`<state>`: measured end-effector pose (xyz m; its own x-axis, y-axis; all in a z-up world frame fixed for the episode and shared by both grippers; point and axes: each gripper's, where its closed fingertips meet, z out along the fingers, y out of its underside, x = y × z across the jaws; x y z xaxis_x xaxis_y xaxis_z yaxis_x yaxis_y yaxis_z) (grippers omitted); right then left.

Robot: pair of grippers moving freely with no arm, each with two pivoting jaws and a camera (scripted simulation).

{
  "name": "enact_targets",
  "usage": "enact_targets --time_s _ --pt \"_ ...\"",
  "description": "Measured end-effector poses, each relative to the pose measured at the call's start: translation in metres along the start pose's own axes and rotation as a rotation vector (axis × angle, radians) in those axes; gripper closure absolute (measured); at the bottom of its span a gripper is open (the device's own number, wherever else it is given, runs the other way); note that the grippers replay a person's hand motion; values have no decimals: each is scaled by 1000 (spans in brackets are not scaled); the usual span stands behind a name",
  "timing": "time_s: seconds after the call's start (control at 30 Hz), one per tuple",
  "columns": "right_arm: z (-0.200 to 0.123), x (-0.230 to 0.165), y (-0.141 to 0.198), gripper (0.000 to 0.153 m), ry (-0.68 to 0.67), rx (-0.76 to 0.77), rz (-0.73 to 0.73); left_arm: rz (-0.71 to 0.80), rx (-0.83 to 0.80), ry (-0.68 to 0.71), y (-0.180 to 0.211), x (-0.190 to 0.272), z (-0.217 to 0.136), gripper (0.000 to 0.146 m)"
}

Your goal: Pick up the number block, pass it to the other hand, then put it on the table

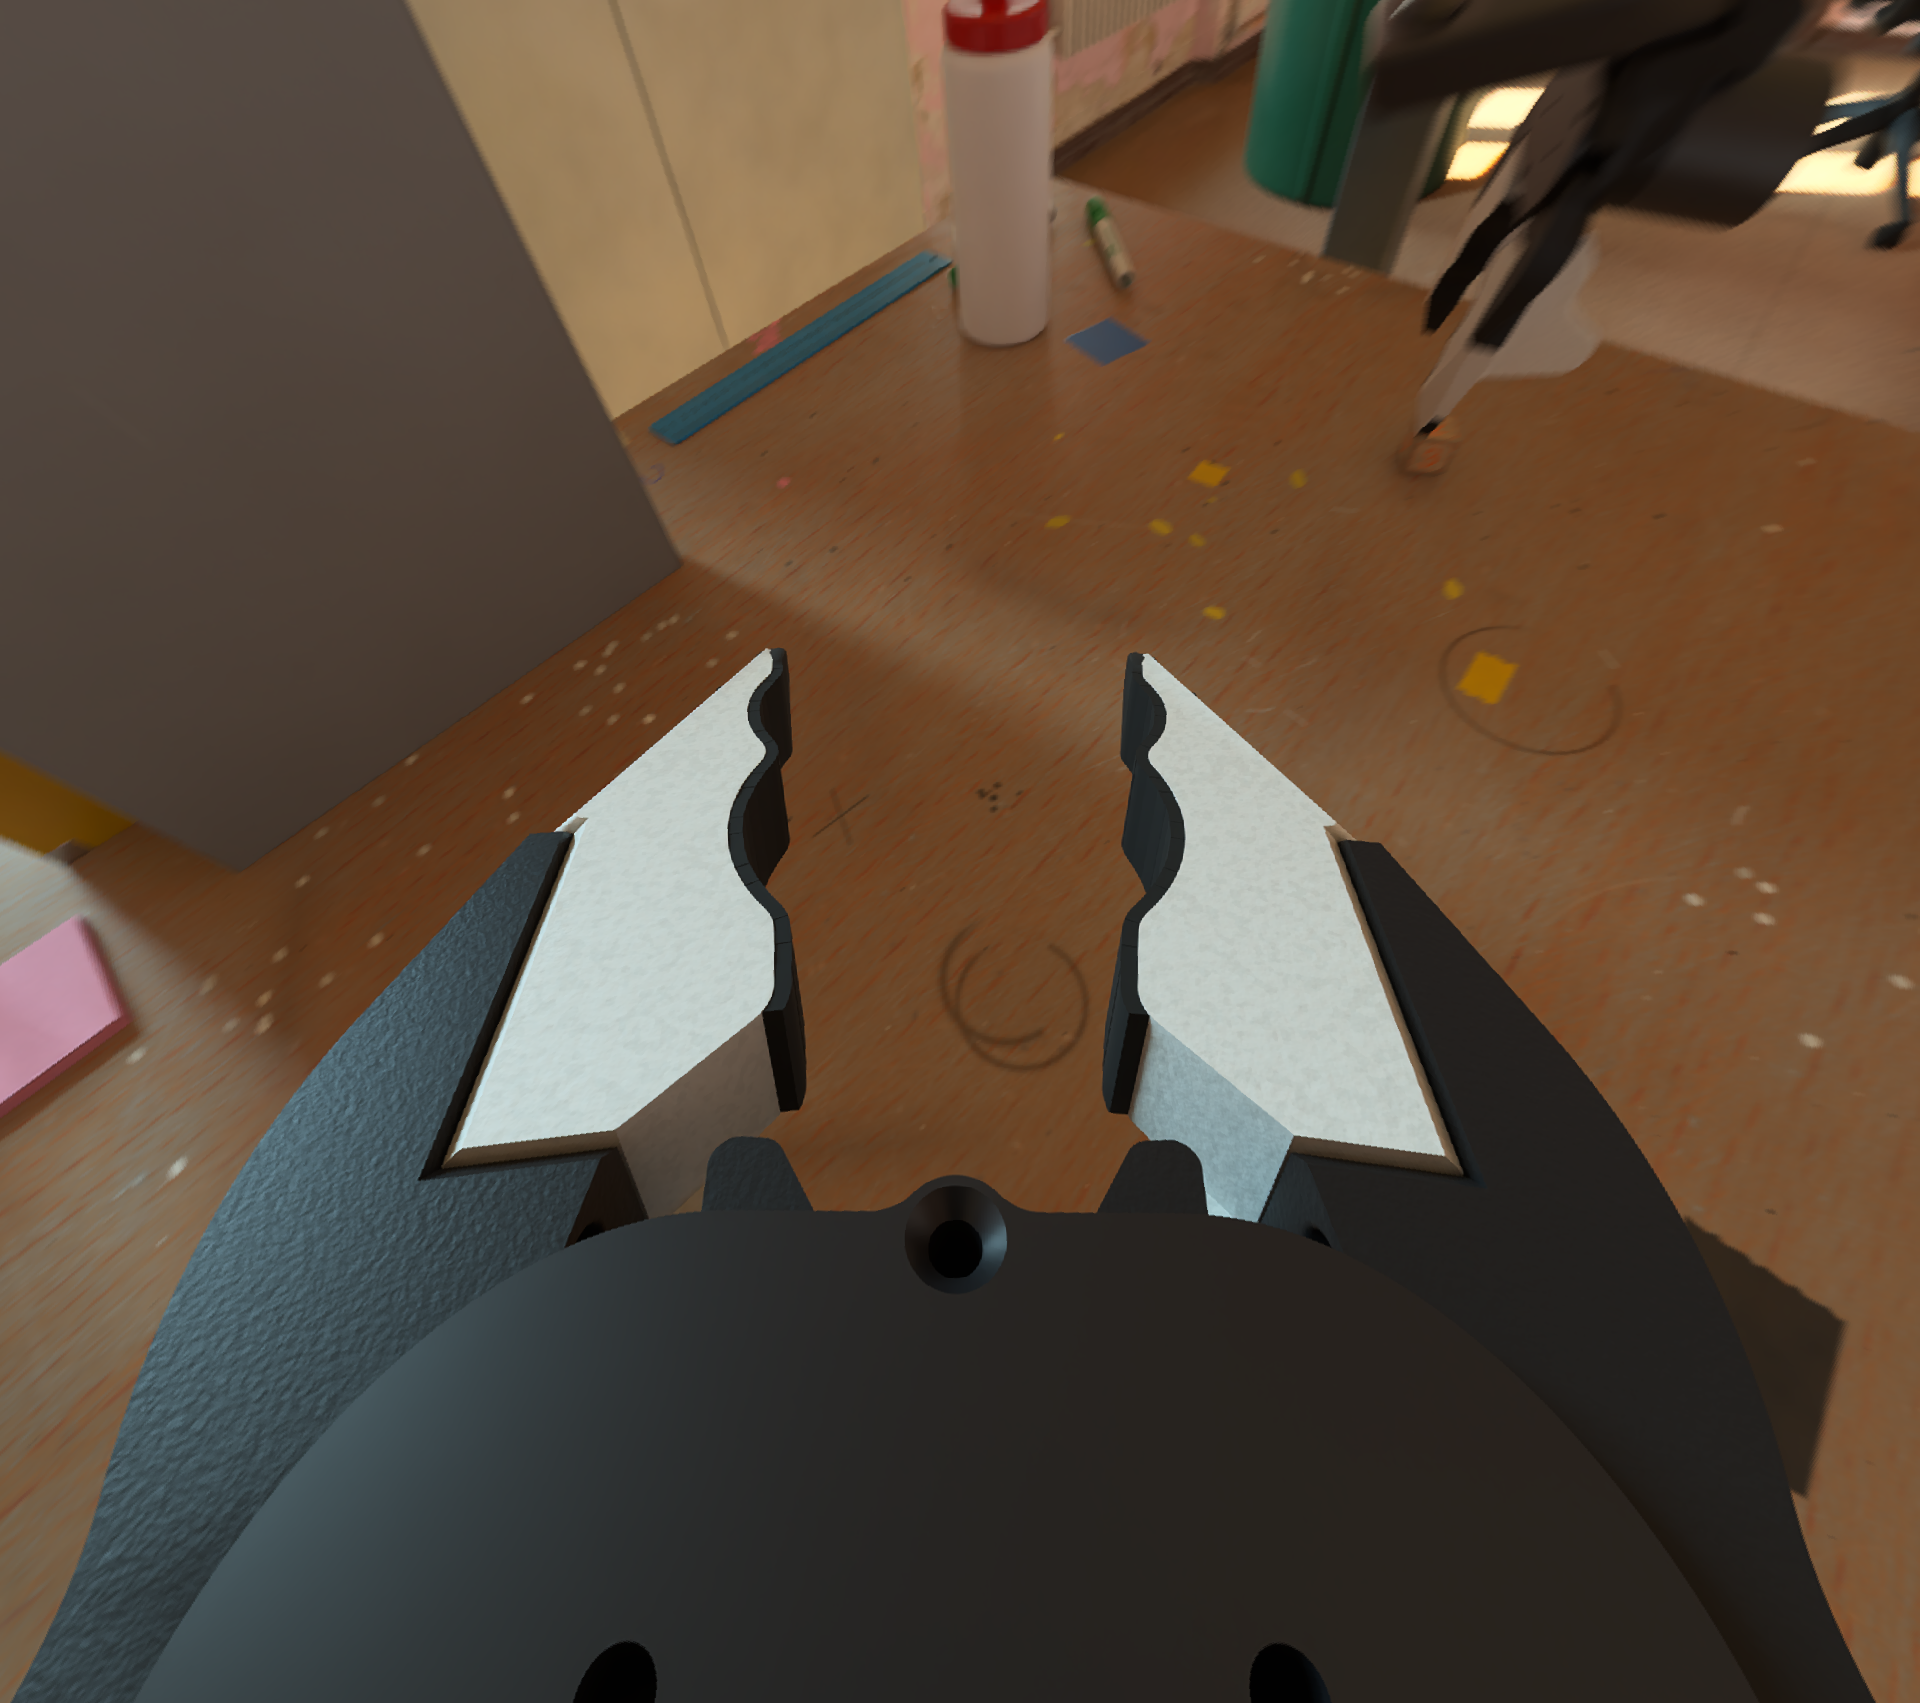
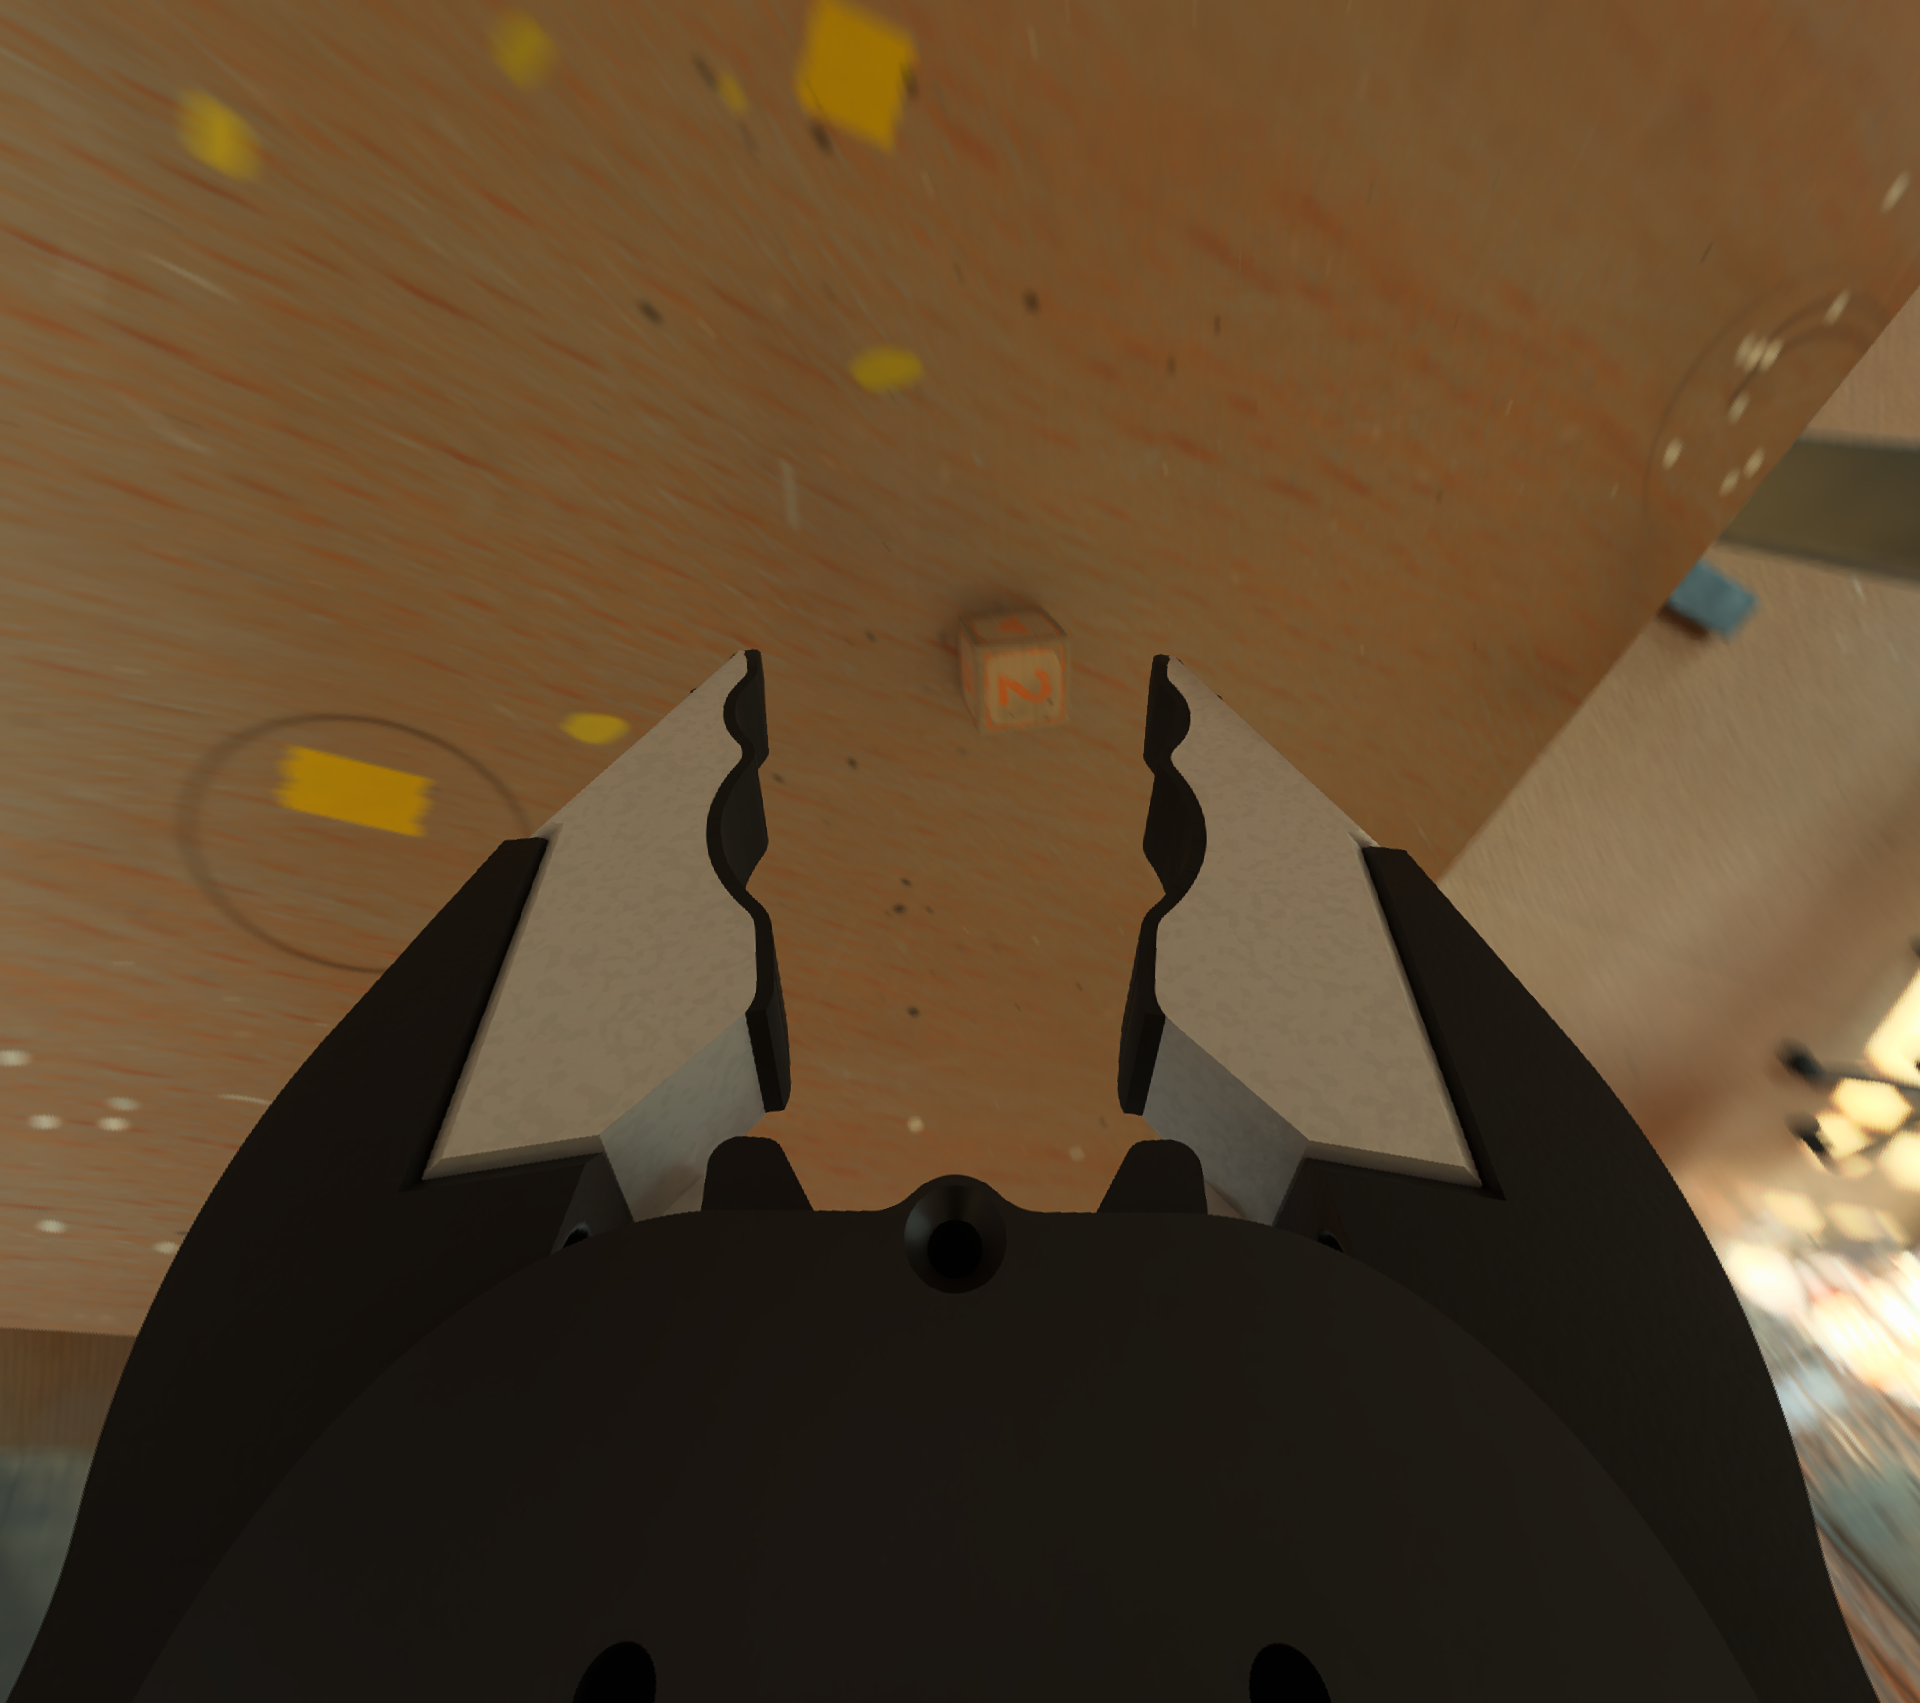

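The number block (image 2: 1013, 671) is a small wooden cube with an orange numeral; it sits on the wooden table just beyond my right gripper's fingertips, slightly right of centre. My right gripper (image 2: 956, 658) is open and empty, pointing down at the block. In the left wrist view the block (image 1: 1425, 453) shows far off at upper right, under the right gripper (image 1: 1439, 396), which is blurred there. My left gripper (image 1: 956, 661) is open and empty above the table, well away from the block.
A large grey board (image 1: 260, 303) stands at the left. A white squeeze bottle with a red cap (image 1: 997, 157), a green marker (image 1: 1110, 242), a blue strip (image 1: 800, 349) and a blue square (image 1: 1107, 341) lie farther back. A pink pad (image 1: 52, 1009) lies at left. The table edge (image 2: 1662, 645) runs close on the right.
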<state>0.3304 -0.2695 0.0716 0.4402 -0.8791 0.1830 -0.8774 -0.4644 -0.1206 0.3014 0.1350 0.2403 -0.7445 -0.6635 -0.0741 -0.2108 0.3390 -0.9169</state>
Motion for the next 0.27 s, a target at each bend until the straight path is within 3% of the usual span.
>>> enact_targets --time_s 0.13,0.27 --pt "-59 -22 -31 82 -60 356 -8 33 -104 -119 19 -28 4 81" --pt "-123 -58 -49 84 -69 714 -94 127 -320 -187 39 -62 10 83"
